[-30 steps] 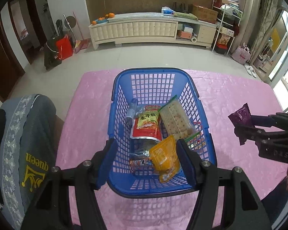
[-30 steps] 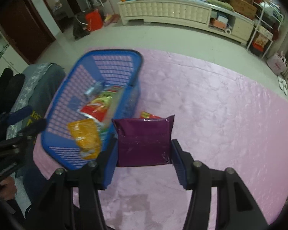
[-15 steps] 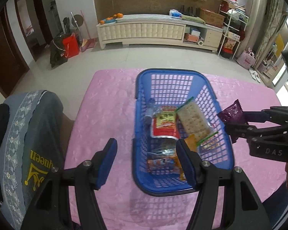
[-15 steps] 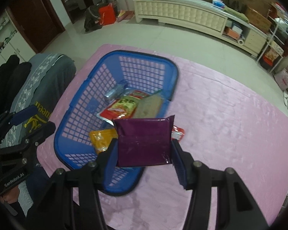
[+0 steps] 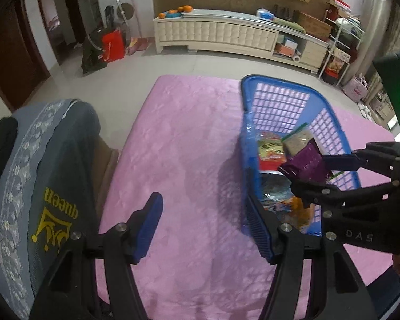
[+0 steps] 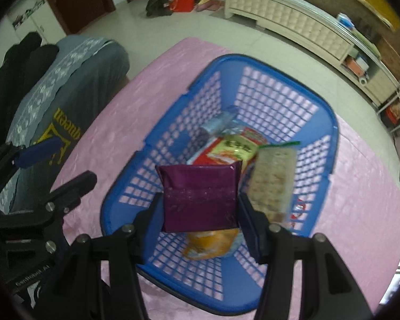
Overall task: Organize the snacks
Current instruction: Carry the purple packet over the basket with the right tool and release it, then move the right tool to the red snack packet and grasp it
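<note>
Since a second ago, right gripper (image 6: 201,209) has carried the purple packet (image 6: 200,194) from beside the basket (image 6: 280,101) to over its middle; left gripper (image 5: 208,226) has slid off to the basket's left side. Right fingers clamp the packet by its edges. Left fingers spread, empty. Several snacks already lie in the basket. Packet not yet dropped; no other loose snacks in view.

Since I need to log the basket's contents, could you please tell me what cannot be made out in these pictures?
- Orange packet: right wrist view, top hidden by the purple packet in the right tongs; print blurred.
- Cracker pack: same view, motion-blurred, label unreadable.
- Red-printed packet behind the crackers: mostly covered.
- Basket floor: left wrist view, near part blocked by the right tongs.
</note>
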Demonstrator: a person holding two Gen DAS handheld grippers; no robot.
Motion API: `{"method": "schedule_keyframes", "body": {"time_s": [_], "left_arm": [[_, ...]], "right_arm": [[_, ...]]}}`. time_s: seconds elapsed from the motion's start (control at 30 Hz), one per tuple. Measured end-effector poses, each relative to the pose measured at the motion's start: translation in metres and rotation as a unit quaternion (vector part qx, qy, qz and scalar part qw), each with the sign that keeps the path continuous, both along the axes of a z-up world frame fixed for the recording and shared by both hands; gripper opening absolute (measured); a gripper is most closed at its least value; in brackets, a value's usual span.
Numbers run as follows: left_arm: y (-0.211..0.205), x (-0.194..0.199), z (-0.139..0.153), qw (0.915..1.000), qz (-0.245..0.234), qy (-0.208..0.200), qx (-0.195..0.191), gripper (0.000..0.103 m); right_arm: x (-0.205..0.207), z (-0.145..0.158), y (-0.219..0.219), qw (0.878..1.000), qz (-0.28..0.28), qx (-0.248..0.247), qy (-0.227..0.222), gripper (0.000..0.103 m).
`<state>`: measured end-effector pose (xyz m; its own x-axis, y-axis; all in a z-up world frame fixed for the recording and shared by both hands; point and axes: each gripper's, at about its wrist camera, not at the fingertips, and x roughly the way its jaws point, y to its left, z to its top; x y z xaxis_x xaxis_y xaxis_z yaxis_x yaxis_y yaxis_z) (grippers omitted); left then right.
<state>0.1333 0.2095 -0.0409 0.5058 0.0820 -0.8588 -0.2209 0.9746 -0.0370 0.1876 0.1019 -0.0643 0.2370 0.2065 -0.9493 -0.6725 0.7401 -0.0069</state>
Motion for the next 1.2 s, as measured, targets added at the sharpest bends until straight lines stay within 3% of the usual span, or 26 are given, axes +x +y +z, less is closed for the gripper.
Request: {"method": "schedule_keyframes", "body": {"time_s": [0.13, 0.2, 0.27, 0.57, 0.83, 1.2], "left_arm": [[0.015, -0.005, -0.006, 0.9997, 0.016, 0.007, -0.015, 0.061], [0.015, -0.006, -0.007, 0.9996, 0.018, 0.006, -0.02, 0.061], [0.012, -0.009, -0.005, 0.9997, 0.017, 0.004, -0.019, 0.061], [-0.001, -0.014, 0.007, 0.9999, 0.008, -0.003, -0.01, 0.061], [-0.016, -0.015, 0.02, 1.0, 0.002, -0.007, 0.003, 0.061], [-0.069, 0.006, 0.037, 0.9989, -0.04, -0.014, 0.022, 0.061]], "right_arm": [[-0.006, -0.005, 0.011, 1.0, 0.011, -0.021, -0.001, 0.059], [-0.007, -0.008, 0.018, 0.999, 0.008, -0.034, -0.004, 0.065], [-0.007, -0.009, 0.018, 1.0, 0.009, -0.028, 0.007, 0.072], [-0.008, 0.005, 0.001, 1.0, 0.004, 0.014, 0.026, 0.077], [-0.008, 0.018, -0.025, 1.0, -0.012, 0.023, 0.013, 0.079], [0.01, 0.039, -0.087, 0.997, -0.066, 0.046, -0.001, 0.079]]}}
